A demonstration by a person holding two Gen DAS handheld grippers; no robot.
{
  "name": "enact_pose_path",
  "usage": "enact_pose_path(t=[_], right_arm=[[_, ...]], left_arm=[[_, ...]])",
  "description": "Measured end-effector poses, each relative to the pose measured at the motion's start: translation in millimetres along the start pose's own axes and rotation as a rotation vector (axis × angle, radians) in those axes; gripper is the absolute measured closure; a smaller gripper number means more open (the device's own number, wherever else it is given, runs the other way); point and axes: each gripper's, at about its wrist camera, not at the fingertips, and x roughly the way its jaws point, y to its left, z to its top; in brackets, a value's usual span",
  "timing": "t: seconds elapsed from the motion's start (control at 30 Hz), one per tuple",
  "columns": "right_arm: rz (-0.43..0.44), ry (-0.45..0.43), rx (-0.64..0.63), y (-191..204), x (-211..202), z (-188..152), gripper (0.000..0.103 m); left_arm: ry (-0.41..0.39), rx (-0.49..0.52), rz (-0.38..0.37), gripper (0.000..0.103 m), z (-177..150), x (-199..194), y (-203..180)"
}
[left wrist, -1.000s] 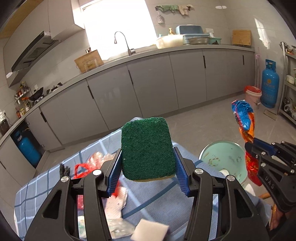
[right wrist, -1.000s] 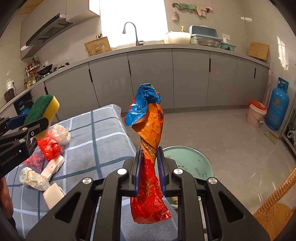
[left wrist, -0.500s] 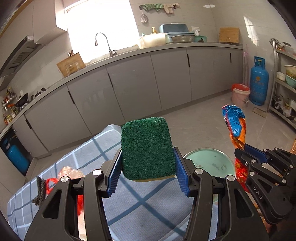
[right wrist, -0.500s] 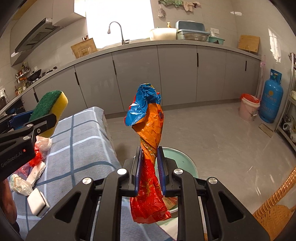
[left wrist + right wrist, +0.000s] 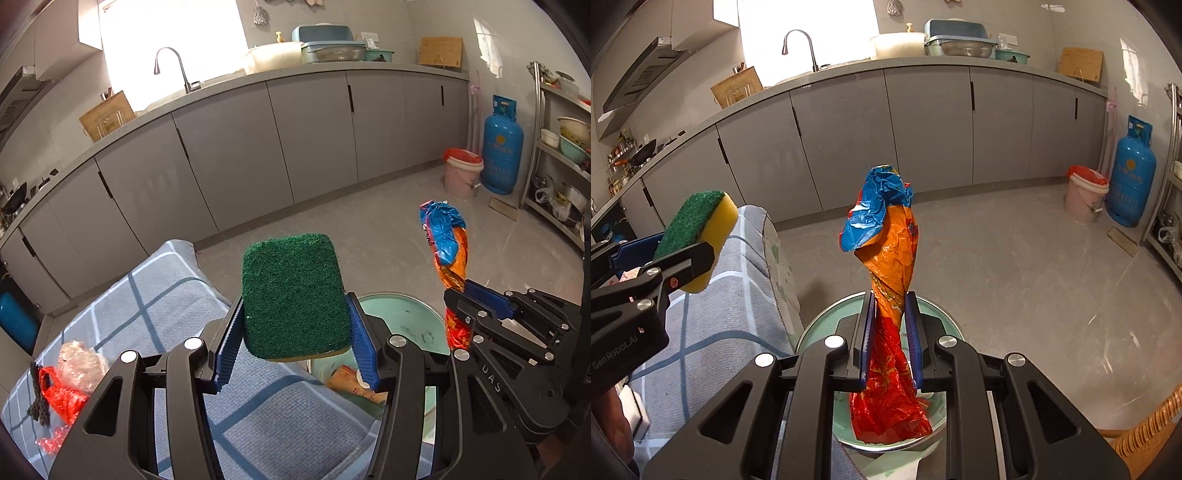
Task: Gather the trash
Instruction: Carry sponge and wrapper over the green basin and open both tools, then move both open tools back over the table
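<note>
Checked-cloth surface [image 5: 155,306] on the left, its edge just beside the pale green bin [image 5: 827,325] on the floor; the bin sits close to the edge, likely so trash goes a short way off the cloth and in. Some scraps already lie inside.

Both grippers are out past the surface edge, angled down toward the bin.

Left gripper [image 5: 295,332]: jaws about half wide, pressed on the two sides of a green-and-yellow sponge [image 5: 293,297], green face up toward its camera. It hangs above the near rim, over the cloth's edge.

Right gripper [image 5: 889,339]: narrow, and its jaws have just been opening a little with the crumpled orange-and-blue wrapper [image 5: 890,251] between them. The wrapper's lower end hangs directly over the bin mouth, so I judge the drop is starting.

Left on the cloth: red bag [image 5: 61,398] and a clear plastic wad [image 5: 83,363].
</note>
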Motion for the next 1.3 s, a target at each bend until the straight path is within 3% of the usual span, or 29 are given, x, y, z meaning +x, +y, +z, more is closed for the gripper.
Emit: enact_pose_path(t=[0.07,0.1,0.13,0.2,0.4,0.67,0.93,1.3], right_arm=[[0.01,0.005,0.006,-2.4,7.7,-1.8,0.08],[0.004,0.002,0.008,-3.9,10.2,-2.8,0.069],[-0.008,0.0,0.016,-7.4,13.6,-4.3,0.064],[-0.011,0.005,0.034,-13.9,16.8,-5.9,0.059],[-0.026,0.002,0.066,-20.7,9.6,-13.3,0.056],[-0.025,-0.01,0.083,-10.2,-20.0,-21.0,0.047],[0.048,-0.019,0.022,39.4,-51.3,-28.8,0.04],[0.171,0.016,-0.136,133.8,-70.0,-55.1,0.034]], left_arm=[[0.013,0.001,-0.01,0.043,-0.9,7.9,-2.5],[0.018,0.002,-0.01,0.038,-1.3,9.9,-3.1],[0.016,0.001,-0.005,0.033,-2.9,11.0,-2.9],[0.022,0.002,0.003,0.033,-7.0,12.7,-1.3],[0.04,-0.021,0.02,0.029,-12.1,9.5,13.0],[0.016,-0.053,0.075,0.015,-24.4,-23.0,39.1],[0.016,-0.085,0.142,0.014,-50.8,-62.6,80.7],[0.058,-0.147,0.34,0.013,-114.5,-110.8,164.0]])
